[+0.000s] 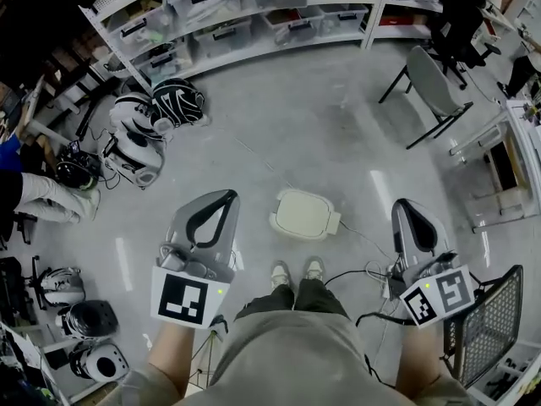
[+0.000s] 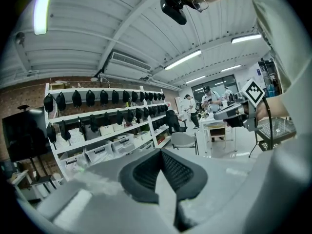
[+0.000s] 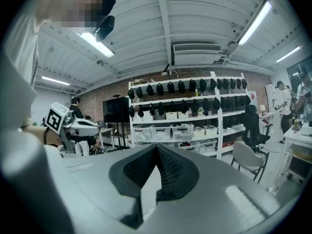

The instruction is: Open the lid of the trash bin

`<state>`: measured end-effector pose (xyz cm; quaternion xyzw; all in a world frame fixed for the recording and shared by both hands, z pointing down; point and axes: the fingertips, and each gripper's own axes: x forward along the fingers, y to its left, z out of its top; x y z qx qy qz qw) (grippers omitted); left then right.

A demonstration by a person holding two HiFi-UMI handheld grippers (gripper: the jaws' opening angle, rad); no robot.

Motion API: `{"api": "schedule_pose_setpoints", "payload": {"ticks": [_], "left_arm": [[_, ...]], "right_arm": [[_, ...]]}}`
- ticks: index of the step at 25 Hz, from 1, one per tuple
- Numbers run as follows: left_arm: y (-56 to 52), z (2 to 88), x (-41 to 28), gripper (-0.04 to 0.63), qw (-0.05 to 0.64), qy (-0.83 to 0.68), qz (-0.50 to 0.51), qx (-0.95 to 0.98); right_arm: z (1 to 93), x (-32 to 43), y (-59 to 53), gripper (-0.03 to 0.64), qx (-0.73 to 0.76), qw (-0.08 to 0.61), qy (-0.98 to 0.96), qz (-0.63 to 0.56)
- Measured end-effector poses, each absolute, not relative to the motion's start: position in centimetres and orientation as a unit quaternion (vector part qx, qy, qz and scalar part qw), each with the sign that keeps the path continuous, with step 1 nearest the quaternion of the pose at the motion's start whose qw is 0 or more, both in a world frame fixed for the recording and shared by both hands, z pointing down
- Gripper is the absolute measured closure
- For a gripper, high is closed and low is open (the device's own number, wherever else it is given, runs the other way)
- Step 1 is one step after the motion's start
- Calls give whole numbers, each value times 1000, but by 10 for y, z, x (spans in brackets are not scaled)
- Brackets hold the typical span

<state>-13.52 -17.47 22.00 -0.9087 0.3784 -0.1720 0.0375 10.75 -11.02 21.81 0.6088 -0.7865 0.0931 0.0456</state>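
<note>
The trash bin (image 1: 304, 214) stands on the grey floor just ahead of the person's shoes, its cream lid down. My left gripper (image 1: 223, 196) hangs in the air to the bin's left, jaws together at the tip and holding nothing. My right gripper (image 1: 404, 204) hangs to the bin's right, likewise shut and empty. Both point forward and level, well above the bin. The bin shows in neither gripper view. In the left gripper view the jaws (image 2: 161, 151) meet in front of shelving; in the right gripper view the jaws (image 3: 157, 146) do the same.
Shelves (image 1: 220, 15) with plastic boxes run along the far side. Helmets (image 1: 156, 112) lie on the floor at left. A grey chair (image 1: 431, 87) stands at upper right, a black wire basket (image 1: 486, 328) at lower right. Cables (image 1: 359, 273) trail near the shoes.
</note>
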Motion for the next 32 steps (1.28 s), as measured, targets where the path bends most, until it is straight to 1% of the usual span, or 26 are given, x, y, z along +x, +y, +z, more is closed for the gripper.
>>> {"api": "schedule_pose_setpoints", "payload": {"ticks": [5, 8, 10, 13, 21, 25, 32], "left_arm": [[-206, 268, -126, 594, -10, 378, -194, -905], [-230, 310, -118, 594, -38, 371, -203, -906], [-244, 343, -113, 594, -44, 359, -216, -907], [-256, 399, -104, 594, -50, 342, -248, -905], [-277, 577, -89, 594, -105, 306, -306, -895], [-276, 656, -91, 594, -131, 295, -324, -889], [-263, 800, -102, 594, -194, 272, -379, -863]], "right_arm": [[265, 135, -140, 614, 606, 62, -782, 131], [307, 149, -162, 614, 601, 73, -780, 160], [339, 155, -174, 614, 598, 82, -777, 180], [393, 159, -184, 614, 595, 101, -770, 207], [547, 175, -190, 614, 604, 124, -737, 276], [615, 178, -186, 614, 604, 136, -728, 295], [724, 186, -167, 614, 608, 159, -706, 327]]}}
